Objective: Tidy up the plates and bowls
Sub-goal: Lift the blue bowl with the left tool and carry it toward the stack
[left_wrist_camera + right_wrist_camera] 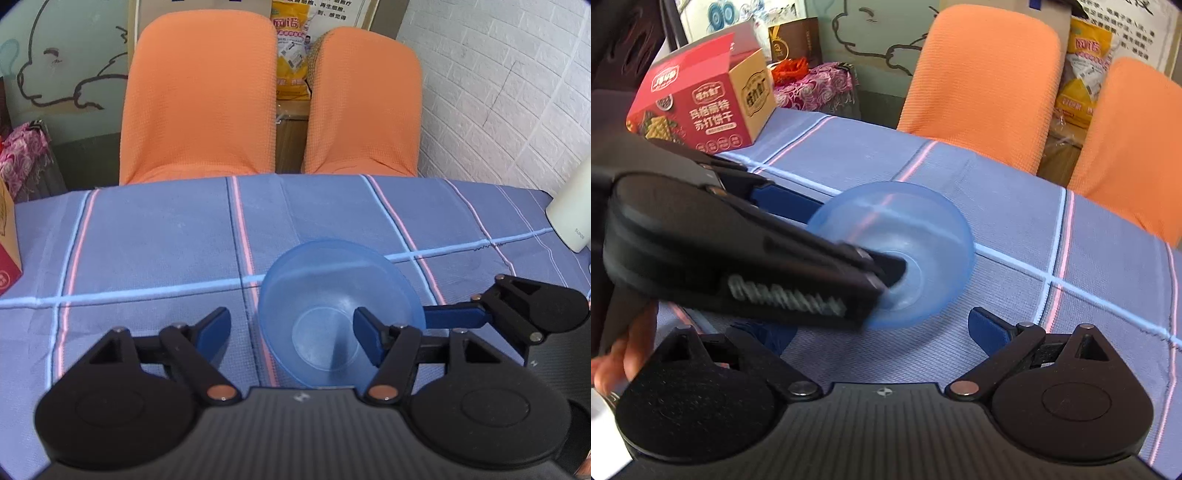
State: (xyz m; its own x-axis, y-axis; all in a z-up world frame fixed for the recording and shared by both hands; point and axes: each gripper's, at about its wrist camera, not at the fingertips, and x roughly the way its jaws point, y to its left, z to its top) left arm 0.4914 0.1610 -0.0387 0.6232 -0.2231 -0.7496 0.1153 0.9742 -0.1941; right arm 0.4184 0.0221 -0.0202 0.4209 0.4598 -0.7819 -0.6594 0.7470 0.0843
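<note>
Translucent blue bowl (340, 314) set upright mid-table on the striped cloth, well clear of the edges.
The left gripper (291, 332) is held apart, one finger inside the bowl, nothing clamped; the right gripper (879, 332) is spread beside it. The rim should be pinched squarely before lifting.

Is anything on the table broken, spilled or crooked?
Nothing looks broken or spilled. The blue bowl sits upright on the checked tablecloth. The red cracker box stands at an angle, with its top flap open.
</note>
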